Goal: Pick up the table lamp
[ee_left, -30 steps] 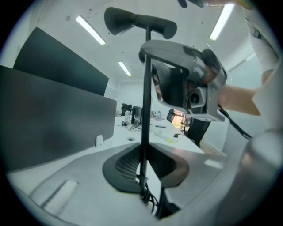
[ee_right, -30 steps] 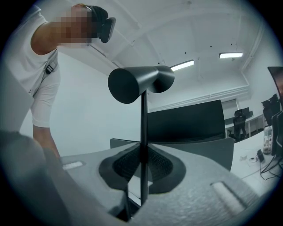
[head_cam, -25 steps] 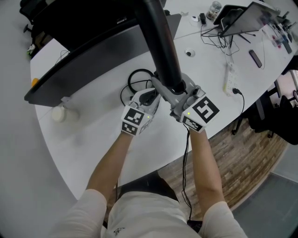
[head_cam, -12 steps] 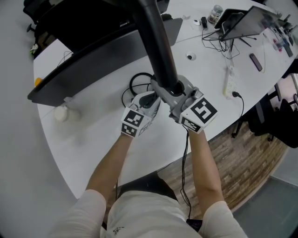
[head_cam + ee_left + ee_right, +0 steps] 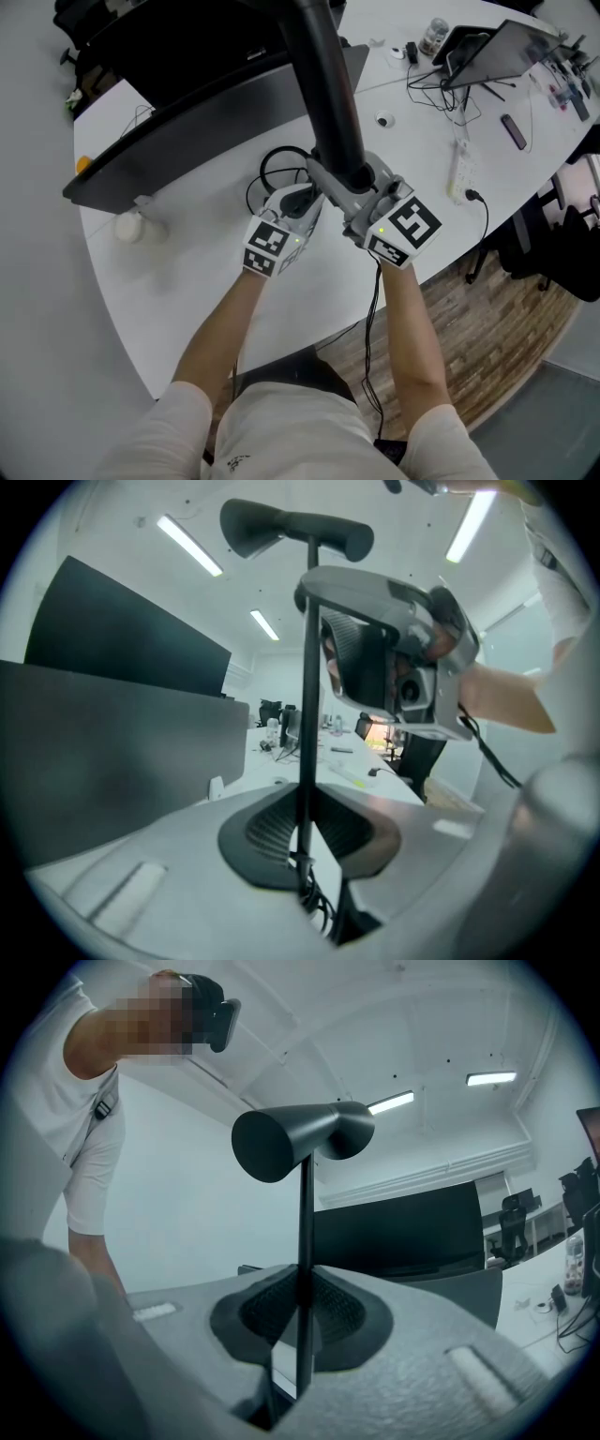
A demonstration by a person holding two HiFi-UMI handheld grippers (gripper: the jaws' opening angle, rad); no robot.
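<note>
While held upright above the white tabletop (image 5: 187, 281), pinched at thin black stem (image 5: 307, 714) by left tongs (image 5: 307, 199) and right tongs (image 5: 354, 195), pads pressed from either side: table lamp (image 5: 328, 84); black cable (image 5: 267, 164) looped just left.

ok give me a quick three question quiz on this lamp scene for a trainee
1. True or false: the left gripper and the right gripper are both shut on the thin pole of the lamp.
2. What lies on the table just beyond the left gripper? A) a coiled black cable B) a mug C) a book
3. Fill in: the lamp's head is coloured ____.
Key: 1 true; 2 A; 3 black
</note>
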